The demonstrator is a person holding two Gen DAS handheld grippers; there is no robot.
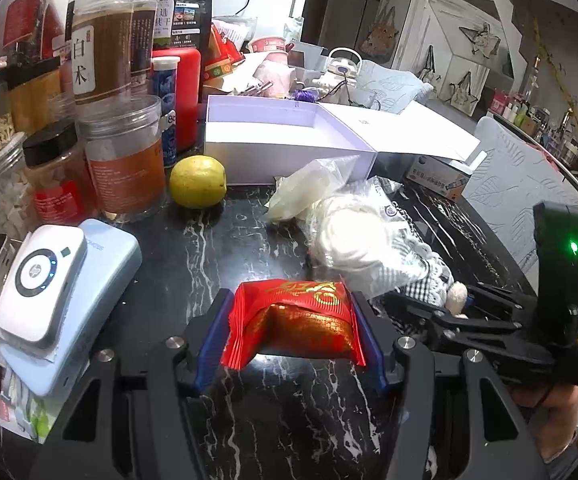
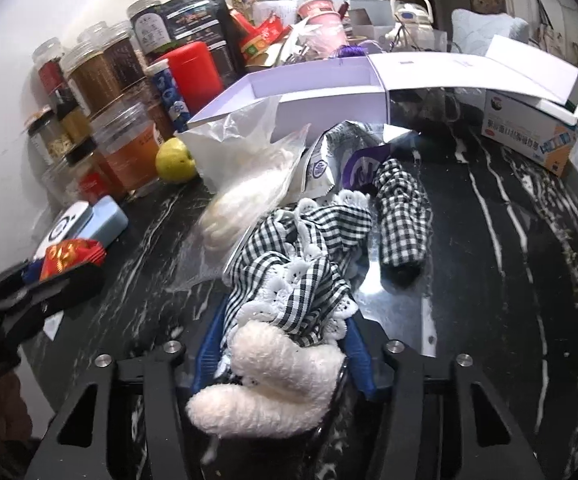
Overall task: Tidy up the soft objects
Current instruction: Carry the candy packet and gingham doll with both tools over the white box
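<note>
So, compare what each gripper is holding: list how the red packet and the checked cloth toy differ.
The red packet is glossy foil with gold print; the checked cloth toy is black-and-white gingham with lace trim and fluffy white parts.

The packet is compact and sits wholly between the left gripper fingers; the toy spills well beyond the right gripper, onto the black marble table.

The packet keeps a puffed shape; the toy lies crumpled.

Both are soft and clamped between blue pads.

Cluttered black marble table (image 1: 225,240), white box (image 1: 289,152)
</note>
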